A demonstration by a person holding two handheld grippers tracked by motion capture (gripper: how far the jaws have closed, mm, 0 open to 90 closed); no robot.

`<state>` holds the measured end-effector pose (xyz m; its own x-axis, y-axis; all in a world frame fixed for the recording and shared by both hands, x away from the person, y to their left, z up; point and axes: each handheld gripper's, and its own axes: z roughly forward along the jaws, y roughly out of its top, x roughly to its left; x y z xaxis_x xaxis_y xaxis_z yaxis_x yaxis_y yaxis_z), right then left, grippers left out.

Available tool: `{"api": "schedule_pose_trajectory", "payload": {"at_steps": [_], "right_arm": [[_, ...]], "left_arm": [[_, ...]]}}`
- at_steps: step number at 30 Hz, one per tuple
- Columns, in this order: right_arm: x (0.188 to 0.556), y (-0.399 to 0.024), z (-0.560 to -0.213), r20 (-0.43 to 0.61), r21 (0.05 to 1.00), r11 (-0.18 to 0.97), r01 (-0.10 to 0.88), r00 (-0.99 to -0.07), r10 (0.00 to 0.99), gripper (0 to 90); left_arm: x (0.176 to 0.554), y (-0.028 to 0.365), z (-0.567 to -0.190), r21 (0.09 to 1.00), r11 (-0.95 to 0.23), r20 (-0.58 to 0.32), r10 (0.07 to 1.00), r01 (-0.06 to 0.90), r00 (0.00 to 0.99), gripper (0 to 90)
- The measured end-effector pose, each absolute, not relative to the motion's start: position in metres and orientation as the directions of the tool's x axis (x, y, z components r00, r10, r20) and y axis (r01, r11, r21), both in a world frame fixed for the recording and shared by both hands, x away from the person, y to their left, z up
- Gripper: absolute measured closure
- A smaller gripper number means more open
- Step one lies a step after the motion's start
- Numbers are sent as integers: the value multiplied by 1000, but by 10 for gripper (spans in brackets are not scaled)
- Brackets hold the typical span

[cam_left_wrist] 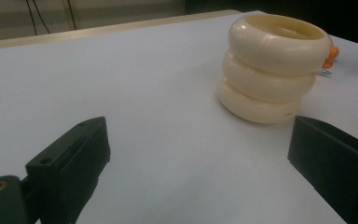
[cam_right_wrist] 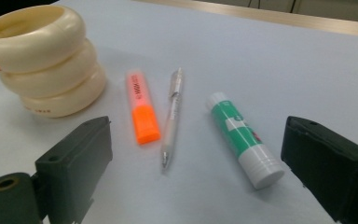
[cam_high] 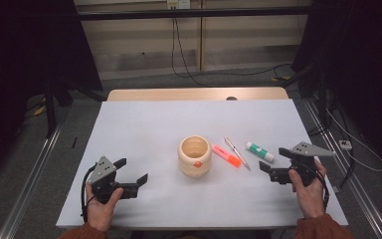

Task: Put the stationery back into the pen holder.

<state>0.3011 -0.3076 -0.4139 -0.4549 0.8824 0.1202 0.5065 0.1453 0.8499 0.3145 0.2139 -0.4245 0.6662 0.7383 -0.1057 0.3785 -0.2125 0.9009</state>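
A cream ribbed cup point(cam_high: 195, 156) point(cam_left_wrist: 272, 65) point(cam_right_wrist: 44, 60) with a small orange knob on its side stands mid-table. Right of it lie an orange highlighter point(cam_high: 226, 155) point(cam_right_wrist: 141, 106), a clear pen point(cam_high: 237, 151) point(cam_right_wrist: 173, 114) and a green-and-white glue stick point(cam_high: 259, 152) point(cam_right_wrist: 243, 138), side by side. My left gripper point(cam_high: 131, 172) point(cam_left_wrist: 200, 163) is open, held low at the front left, well short of the cup. Open too is my right gripper point(cam_high: 273, 160) point(cam_right_wrist: 198, 170), at the front right, jaws facing the pen and glue stick with nothing between them.
The white table point(cam_high: 144, 124) has a wooden strip along its far edge. Black cables run over the floor behind. Dark stands flank the table on both sides. Bare tabletop lies in front of and behind the cup.
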Motion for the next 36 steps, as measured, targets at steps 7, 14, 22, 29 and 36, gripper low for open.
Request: {"api": "schedule_pose_trajectory", "payload": {"at_steps": [7, 14, 22, 29, 36], "right_arm": [[314, -310, -415, 122, 829, 161, 536, -453, 883, 133], [337, -313, -414, 98, 791, 213, 573, -462, 881, 129], [358, -313, -414, 63, 757, 285, 589, -499, 865, 104], [373, -314, -418, 54, 728, 332, 600, -533, 844, 111], [374, -320, -420, 32, 662, 401, 633, -559, 828, 178]], "left_arm": [[314, 212, -426, 897, -226, -106, 725, 380, 681, 52], [315, 211, -426, 897, -234, -99, 721, 376, 686, 52], [315, 211, -426, 896, -232, -104, 719, 378, 687, 52], [315, 211, -427, 894, -233, -106, 722, 384, 684, 52], [317, 210, -428, 890, -242, -103, 719, 387, 687, 52]]}}
